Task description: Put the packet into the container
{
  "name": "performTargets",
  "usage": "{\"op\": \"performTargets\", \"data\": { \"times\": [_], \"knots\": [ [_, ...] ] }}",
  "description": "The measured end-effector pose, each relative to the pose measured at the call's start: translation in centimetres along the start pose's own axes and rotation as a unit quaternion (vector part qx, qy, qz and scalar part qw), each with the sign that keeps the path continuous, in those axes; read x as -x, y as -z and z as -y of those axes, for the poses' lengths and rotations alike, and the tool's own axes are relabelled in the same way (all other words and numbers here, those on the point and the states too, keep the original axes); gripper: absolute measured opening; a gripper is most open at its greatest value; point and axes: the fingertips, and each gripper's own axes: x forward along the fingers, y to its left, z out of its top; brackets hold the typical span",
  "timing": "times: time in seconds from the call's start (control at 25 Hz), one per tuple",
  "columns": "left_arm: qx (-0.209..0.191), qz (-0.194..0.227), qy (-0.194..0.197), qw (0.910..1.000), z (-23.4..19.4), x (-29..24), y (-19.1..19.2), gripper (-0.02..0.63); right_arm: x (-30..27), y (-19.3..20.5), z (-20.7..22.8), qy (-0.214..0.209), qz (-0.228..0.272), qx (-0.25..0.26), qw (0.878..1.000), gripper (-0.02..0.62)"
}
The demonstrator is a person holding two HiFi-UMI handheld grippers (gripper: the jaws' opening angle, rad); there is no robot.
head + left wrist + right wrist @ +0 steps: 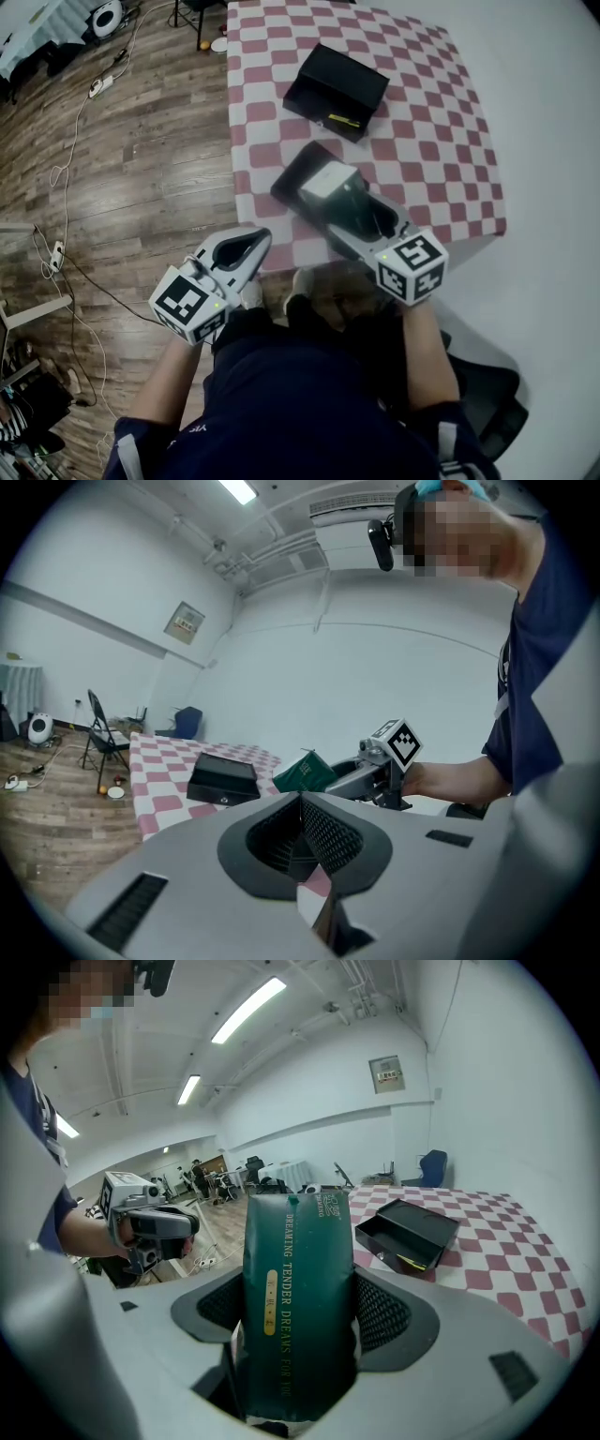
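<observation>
Container: open black box (336, 80), upper centre, on the checkered tablecloth (441, 159); thin yellow strip (343, 120) inside.
Packet: dark green packet (298, 1260), clamped in right gripper (300, 1321).
Left gripper (302, 832): jaws together, empty.

Setting: a large lab-like workroom. Strip lights (248, 1009) and exposed ducting (272, 557) are running across the ceiling; cables (77, 127) are trailing over the wood floor (150, 187). A folding chair (98, 738) is standing by the checked table (422, 122).

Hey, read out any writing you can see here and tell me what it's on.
"DREAMING TENDER DREAMS FOR": down the green packet; the end is unreadable.
Gold oval on it: too small to read.
Wall plaque: too small.
Yellow strip in the container: blurred.
</observation>
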Motion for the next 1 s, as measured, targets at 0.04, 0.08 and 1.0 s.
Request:
{"op": "performTargets", "data": {
  "times": [0.04, 0.08, 1.0],
  "knots": [
    [0.002, 0.0, -0.006, 1.0, 0.0, -0.3, 0.0, 0.028, -0.3, -0.1, 0.5, -0.004, -0.003, 0.005, 1.0, 0.367],
    [0.005, 0.0, -0.011, 0.9999, 0.1, -0.6, 0.0, 0.028, -0.6, -0.1, 1.0, -0.007, -0.006, 0.01, 1.0, 0.367],
    [0.045, -0.015, -0.072, 0.9963, -1.8, -2.6, 2.5, 0.027, -11.0, 5.7, 3.7, -0.043, -0.137, 0.097, 0.985, 0.367]
  ]
}}
